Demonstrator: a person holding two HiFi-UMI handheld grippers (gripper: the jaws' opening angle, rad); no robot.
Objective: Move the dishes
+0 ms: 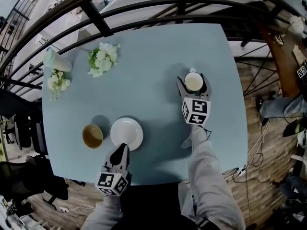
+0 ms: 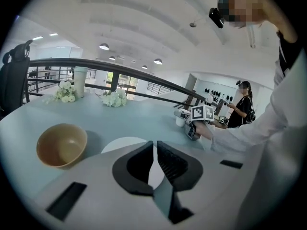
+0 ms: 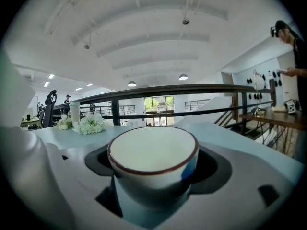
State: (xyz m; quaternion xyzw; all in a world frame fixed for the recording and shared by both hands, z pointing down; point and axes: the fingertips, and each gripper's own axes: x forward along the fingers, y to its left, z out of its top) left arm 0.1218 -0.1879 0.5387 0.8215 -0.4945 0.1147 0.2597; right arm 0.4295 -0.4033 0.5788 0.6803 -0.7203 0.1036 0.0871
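Cup (image 3: 152, 152) stands upright on desk (image 1: 153, 56), mouth up, between the spread, non-gripping jaws of right gripper (image 1: 194, 82). Left gripper (image 1: 122, 148) jaws nearly together at rim of flat-lying plate (image 1: 127, 131).

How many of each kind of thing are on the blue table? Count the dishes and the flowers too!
bowl: 1
plate: 1
cup: 1
tall tumbler: 1
flower bunches: 2
Total: 6
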